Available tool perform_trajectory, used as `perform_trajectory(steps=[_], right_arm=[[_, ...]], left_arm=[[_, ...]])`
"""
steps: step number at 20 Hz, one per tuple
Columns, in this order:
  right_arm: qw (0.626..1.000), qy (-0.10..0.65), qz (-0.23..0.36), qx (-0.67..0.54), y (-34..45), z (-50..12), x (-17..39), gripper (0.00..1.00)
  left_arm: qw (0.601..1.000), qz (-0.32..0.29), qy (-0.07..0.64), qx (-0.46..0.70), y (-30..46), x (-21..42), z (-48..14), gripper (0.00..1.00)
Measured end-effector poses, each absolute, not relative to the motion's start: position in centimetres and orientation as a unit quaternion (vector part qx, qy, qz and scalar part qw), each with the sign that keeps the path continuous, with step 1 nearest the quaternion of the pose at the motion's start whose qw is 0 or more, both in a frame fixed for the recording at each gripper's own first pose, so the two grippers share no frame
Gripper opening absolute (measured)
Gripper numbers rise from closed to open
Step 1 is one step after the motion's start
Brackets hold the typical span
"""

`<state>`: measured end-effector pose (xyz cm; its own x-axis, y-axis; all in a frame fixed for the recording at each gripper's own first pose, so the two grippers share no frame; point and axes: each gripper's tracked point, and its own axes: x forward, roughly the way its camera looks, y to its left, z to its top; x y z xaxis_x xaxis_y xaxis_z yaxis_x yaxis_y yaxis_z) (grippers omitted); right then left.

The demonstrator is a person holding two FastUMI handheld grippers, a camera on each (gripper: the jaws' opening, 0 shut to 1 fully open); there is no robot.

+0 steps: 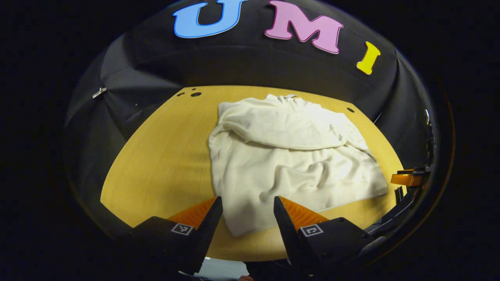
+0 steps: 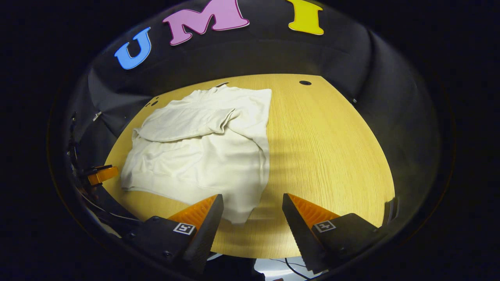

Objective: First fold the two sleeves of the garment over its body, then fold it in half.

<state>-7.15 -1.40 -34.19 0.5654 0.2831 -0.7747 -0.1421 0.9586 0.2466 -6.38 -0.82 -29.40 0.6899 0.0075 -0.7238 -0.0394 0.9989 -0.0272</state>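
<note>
The white garment (image 1: 289, 164) lies on the wooden table (image 1: 164, 156), sleeves folded across its body. The left gripper (image 1: 248, 207) and right gripper (image 2: 253, 205) hover above its near hem, fingers spread, holding nothing

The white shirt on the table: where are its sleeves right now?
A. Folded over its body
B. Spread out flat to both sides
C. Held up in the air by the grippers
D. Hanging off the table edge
A: the white shirt lies on the table with a sleeve laid across its body, and none sticks out sideways.
</note>
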Motion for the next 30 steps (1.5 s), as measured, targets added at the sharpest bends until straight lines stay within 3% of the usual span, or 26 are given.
perform_trajectory(steps=[7, 13, 14, 15, 16, 18, 22, 30], right_arm=[[0.870, 0.471, 0.118, 0.084, 0.2, -36.9, -6.8, 0.94], [0.869, 0.473, 0.148, 0.018, 2.9, -39.7, -5.6, 0.94], [0.875, 0.462, 0.145, 0.021, 2.9, -39.1, -5.6, 0.89], [0.872, 0.466, 0.146, 0.030, 3.4, -39.0, -6.0, 0.77], [0.871, 0.464, 0.157, 0.039, 3.9, -38.9, -6.0, 0.67], [0.863, 0.474, 0.166, 0.048, 4.4, -38.8, -6.5, 0.14], [0.856, 0.475, 0.199, 0.042, 4.2, -37.7, -6.6, 0.11], [0.856, 0.454, 0.236, 0.077, 4.1, -33.2, -6.1, 0.11]], left_arm=[[0.890, 0.034, 0.450, -0.062, 0.2, -7.0, -33.7, 0.84], [0.889, 0.036, 0.455, -0.013, -0.2, -4.7, -34.6, 0.87], [0.889, 0.031, 0.457, -0.016, -0.5, -4.8, -34.5, 0.85], [0.890, 0.012, 0.456, -0.007, -0.9, -4.9, -34.7, 0.80], [0.891, -0.014, 0.455, 0.000, -1.6, -4.9, -34.6, 0.60], [0.888, -0.036, 0.458, 0.003, -2.3, -5.2, -34.5, 0.22], [0.871, -0.065, 0.486, -0.038, -1.4, -5.3, -34.0, 0.10], [0.874, -0.084, 0.473, -0.070, -1.0, -3.3, -29.2, 0.07]])
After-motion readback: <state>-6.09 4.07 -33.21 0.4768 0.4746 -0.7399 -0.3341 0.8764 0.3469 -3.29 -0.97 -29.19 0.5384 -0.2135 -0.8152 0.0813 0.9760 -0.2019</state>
